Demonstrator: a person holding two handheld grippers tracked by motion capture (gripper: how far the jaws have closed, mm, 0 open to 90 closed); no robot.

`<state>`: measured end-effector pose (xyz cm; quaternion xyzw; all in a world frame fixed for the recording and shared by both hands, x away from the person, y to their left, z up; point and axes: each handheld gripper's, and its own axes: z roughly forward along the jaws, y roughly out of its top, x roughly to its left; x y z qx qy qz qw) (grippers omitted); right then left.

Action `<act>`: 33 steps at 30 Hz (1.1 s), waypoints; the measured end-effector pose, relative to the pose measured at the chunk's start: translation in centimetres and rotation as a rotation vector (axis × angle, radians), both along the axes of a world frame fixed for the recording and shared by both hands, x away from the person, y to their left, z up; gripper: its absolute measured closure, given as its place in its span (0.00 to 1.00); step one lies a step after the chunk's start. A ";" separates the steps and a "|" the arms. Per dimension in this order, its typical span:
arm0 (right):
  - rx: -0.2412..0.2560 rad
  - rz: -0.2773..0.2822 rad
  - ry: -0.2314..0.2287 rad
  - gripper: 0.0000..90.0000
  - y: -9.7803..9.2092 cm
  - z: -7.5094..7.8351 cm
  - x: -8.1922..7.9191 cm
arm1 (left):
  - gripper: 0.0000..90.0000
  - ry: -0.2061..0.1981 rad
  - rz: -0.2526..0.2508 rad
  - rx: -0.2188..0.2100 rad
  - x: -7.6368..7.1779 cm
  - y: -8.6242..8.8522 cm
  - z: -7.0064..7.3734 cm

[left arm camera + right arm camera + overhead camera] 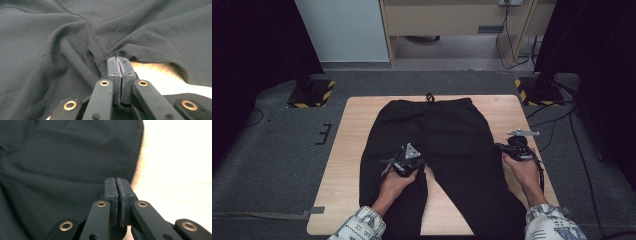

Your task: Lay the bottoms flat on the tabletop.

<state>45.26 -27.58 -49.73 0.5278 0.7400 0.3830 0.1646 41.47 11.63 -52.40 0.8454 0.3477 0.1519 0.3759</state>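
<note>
Across the wooden counter (347, 150) I see black sweatpants (447, 135) spread flat, waistband at the far edge and legs running toward me. At the crotch seam my left claw (408, 161) is pressed fully together, its pads pinching a fold of the fabric where the two legs split. On the right, my right claw (512, 147) is likewise clamped tight at the outer edge of the right leg, gripping the cloth just beside bare wood.
</note>
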 end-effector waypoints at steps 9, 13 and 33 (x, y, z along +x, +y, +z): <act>-0.004 0.011 0.023 0.97 1.0 0.9 2.2 | 0.97 -0.005 0.006 0.000 -0.2 -0.1 0.0; -0.012 -0.014 0.023 0.78 1.5 0.6 3.2 | 0.97 -0.007 -0.004 0.008 -0.3 0.0 0.0; -0.137 0.040 0.075 0.64 -0.5 -2.2 -3.2 | 0.96 -0.010 -0.004 0.019 -0.2 -0.1 0.0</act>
